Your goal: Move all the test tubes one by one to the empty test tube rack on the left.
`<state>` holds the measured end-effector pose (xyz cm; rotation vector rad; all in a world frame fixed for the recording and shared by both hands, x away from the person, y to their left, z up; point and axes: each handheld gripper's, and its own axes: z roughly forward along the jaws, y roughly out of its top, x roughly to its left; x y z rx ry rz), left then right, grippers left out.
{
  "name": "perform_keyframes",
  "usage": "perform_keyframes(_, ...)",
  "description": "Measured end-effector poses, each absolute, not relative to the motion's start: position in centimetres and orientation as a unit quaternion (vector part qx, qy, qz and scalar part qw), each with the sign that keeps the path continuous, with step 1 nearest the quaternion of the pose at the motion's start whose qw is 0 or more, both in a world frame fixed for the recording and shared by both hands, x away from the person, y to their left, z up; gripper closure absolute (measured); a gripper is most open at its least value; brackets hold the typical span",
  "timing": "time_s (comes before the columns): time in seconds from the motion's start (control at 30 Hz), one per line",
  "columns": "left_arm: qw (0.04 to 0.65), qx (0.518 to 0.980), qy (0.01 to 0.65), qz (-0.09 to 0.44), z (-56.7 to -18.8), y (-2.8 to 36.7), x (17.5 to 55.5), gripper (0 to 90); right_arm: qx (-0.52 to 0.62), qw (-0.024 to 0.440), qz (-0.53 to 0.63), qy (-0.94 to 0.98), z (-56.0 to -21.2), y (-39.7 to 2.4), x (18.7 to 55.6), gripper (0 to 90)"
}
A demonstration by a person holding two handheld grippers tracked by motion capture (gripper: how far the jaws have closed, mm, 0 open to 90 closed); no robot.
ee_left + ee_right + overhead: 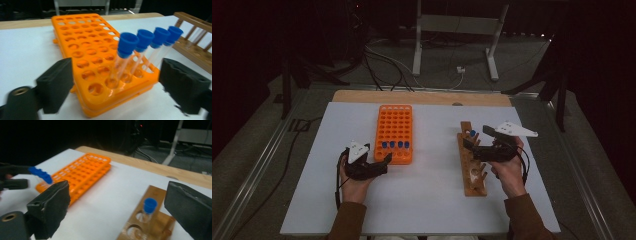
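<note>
Four clear test tubes with blue caps [128, 42] are standing in a row in the orange tube rack [394, 132]. They are sitting in holes near the end of the rack that is closest to the person. In the left gripper view the tubes are leaning a little, and they are showing right between the two black jaws.

The orange rack is lying on the white surface [422, 190], a bit left of the middle. It is full of round holes, and most of them are holding nothing.

One more tube with a blue cap [150, 206] is standing in the wooden rack [472, 162]. The wooden rack is lying on the right side of the surface, well apart from the orange one. The tube is sitting near the far end of it.

The left tongs [384, 162] are hanging just beside the near end of the orange rack. Their jaws are standing wide and holding nothing. The left hand [354, 182] is gripping them from below.

The right tongs [472, 140] are hanging over the far part of the wooden rack. Their jaws are standing wide too, and nothing is between them. The right hand [509, 170] is holding them, and a grey three-cornered plate [514, 130] is sitting on top.
</note>
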<state>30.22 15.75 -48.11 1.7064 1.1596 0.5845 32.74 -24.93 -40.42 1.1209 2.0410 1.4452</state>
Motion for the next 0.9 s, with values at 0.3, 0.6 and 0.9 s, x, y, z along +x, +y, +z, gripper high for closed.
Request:
perform_keyframes(0.3,0.496,0.69,0.474,0.231,-47.3,16.3,30.1,0.7,0.419,0.219,0.488,0.734,-42.0,-25.0,34.7,28.4)
perform_keyframes(0.6,0.501,0.684,0.473,0.239,-47.2,16.3,30.0,0.8,0.442,0.234,0.444,0.744,-43.8,-24.8,36.4,51.1)
perform_keyframes(0.9,0.498,0.685,0.474,0.243,-47.4,16.3,30.0,1.2,0.448,0.209,0.426,0.758,-45.1,-24.8,37.2,71.3)
